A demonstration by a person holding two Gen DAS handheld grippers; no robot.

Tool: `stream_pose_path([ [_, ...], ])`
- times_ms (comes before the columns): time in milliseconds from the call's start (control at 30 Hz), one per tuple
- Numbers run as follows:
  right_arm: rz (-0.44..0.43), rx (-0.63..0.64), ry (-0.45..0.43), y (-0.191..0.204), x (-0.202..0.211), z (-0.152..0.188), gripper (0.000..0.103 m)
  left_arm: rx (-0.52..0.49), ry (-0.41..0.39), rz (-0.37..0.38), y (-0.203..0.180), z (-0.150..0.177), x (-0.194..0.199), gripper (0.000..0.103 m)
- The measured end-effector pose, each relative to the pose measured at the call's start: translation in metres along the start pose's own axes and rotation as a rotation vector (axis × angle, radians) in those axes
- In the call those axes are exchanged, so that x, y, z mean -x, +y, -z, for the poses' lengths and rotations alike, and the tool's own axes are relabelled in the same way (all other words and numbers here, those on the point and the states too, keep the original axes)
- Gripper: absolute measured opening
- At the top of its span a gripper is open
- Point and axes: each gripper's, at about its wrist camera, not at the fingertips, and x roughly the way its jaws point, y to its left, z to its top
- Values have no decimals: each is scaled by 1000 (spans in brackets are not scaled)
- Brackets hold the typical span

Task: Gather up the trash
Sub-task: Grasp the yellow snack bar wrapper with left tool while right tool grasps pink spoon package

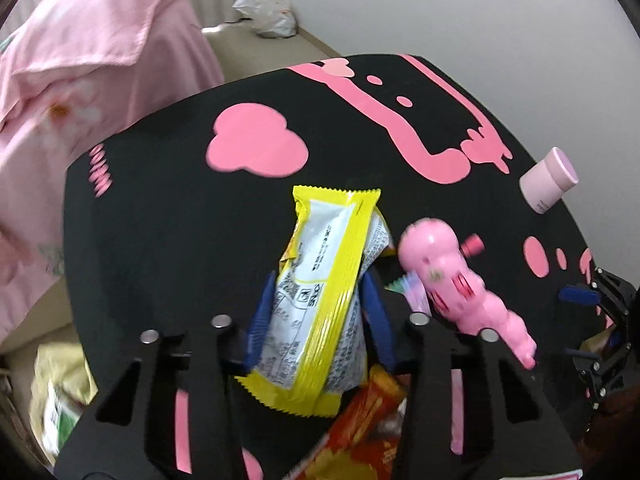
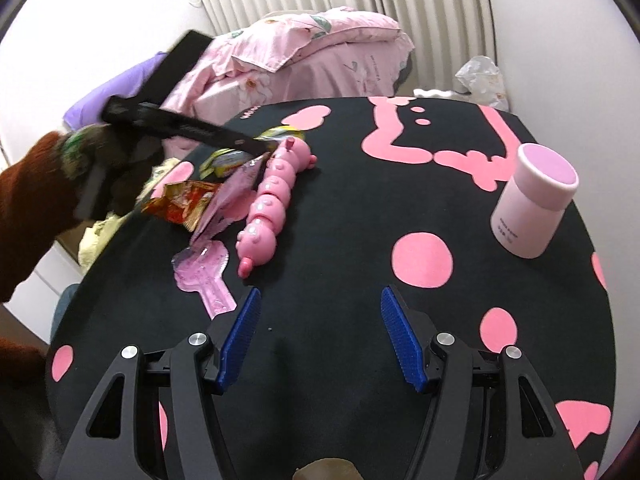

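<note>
Collection is barely begun: the yellow wrapper is gripped by the left tool at centre, the red wrapper is left at ten o'clock on the surface, and the right tool is held wide, empty.

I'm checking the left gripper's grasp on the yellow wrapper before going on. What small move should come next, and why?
Probably lift the left gripper straight up a little. Its blue pads are closed on the yellow wrapper, which overlaps the red wrapper and lies close beside the pink caterpillar toy. Rising first should clear both. The right gripper is open and empty.
</note>
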Motion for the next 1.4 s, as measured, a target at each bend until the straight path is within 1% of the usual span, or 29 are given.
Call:
stream_pose_path([
  [67,-8,-7,-11,3,6,-1,59,25,-36,15,0,9,17,35],
  [167,15,8,-23,8,13,-3,59,40,-103,16,-5,19,44,34],
  [200,21,17,-28,12,16,-4,59,48,-130,28,-7,24,56,34],
  [300,7,25,-40,20,22,-7,59,81,-193,40,-11,40,84,34],
  [400,-19,36,-36,33,24,-10,59,133,-264,17,-14,74,114,35],
  [500,-61,46,-20,47,20,-10,59,209,-294,-2,-11,110,126,40],
  [533,-104,46,-11,53,15,-11,59,268,-290,-2,-6,130,128,40],
  [567,-126,53,-5,58,13,-10,59,310,-283,5,-2,141,127,40],
  [600,-143,67,5,63,10,-10,59,374,-275,24,3,158,126,40],
  [633,-147,107,38,71,3,-12,59,413,-268,36,6,169,124,40],
  [667,-135,132,59,76,-2,-12,59,454,-252,44,9,181,121,40],
  [700,-120,159,76,81,-8,-13,59,474,-233,43,8,191,118,40],
  [767,-66,219,88,88,-19,-14,59,472,-215,18,4,203,114,40],
  [800,-44,228,94,88,-24,-15,59,469,-211,-2,1,208,113,41],
  [833,-31,216,119,86,-31,-15,59,469,-208,-11,0,211,111,42],
  [900,-50,175,145,81,-36,-13,59,470,-207,-13,-2,214,110,45],
  [967,-73,136,176,78,-35,-8,59,466,-210,-16,-3,215,110,45],
  [1000,-74,136,180,79,-33,-5,60,463,-211,-20,-3,215,111,46],
  [1100,-90,180,208,93,-25,8,60,458,-201,-23,-4,214,110,49],
  [1133,-79,199,215,98,-23,12,60,452,-198,-25,-5,213,110,50],
  [1200,-28,242,228,109,-20,20,60,442,-194,-25,-6,212,110,50],
  [1267,0,250,216,113,-18,26,60,432,-187,-23,-10,211,110,53],
  [1333,-15,224,199,109,-17,27,60,418,-181,-20,-13,210,110,53],
  [1400,-40,228,209,105,-17,23,60,412,-178,-10,-14,211,110,57],
])
